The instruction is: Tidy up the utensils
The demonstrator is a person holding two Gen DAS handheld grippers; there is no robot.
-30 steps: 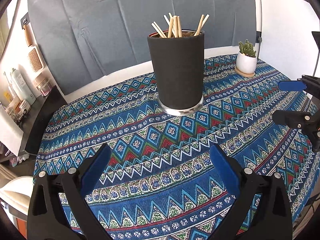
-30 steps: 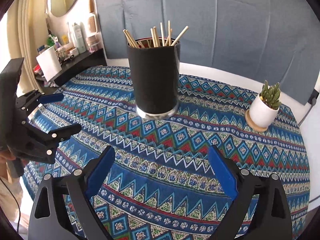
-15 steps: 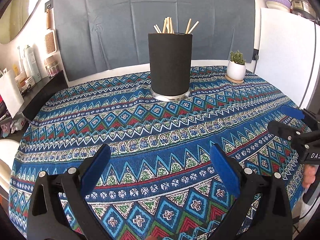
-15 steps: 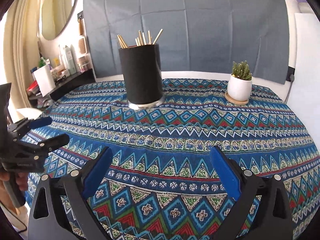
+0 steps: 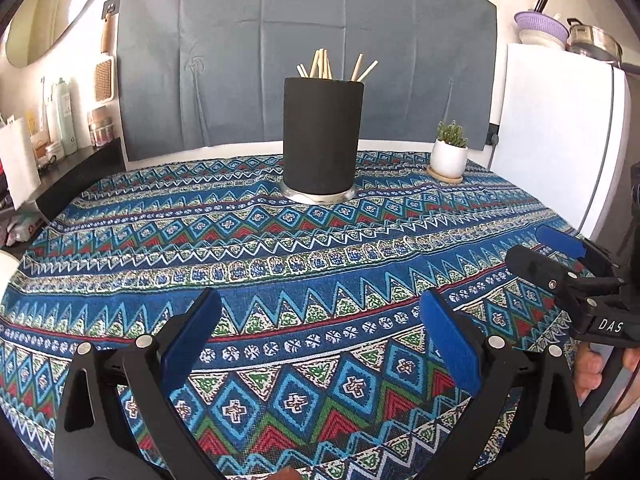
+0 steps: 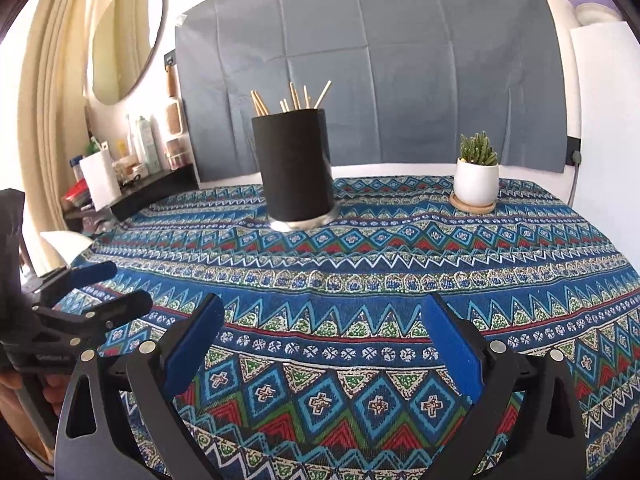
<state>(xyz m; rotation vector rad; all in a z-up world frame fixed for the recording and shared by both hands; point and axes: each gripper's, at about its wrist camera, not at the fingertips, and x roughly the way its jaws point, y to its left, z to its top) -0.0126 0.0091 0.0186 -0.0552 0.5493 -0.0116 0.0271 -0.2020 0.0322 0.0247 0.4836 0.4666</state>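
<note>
Now farther back from the chopstick holder (image 5: 323, 136), both tongs (image 5: 320, 344) (image 6: 320, 344) spread, empty.

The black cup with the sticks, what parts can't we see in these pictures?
- Black cup, both views: its wall hides the sticks' lower ends, so what utensils they are is unclear.
- Cup's inside: hidden by its rim, since both cameras sit lower.
- Left tool, right tool: handles cut off by the bottom edge.

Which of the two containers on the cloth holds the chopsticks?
The tall black cylinder holder mid-table; wooden chopsticks stick out its top. The small white pot to its right holds a green plant.
</note>
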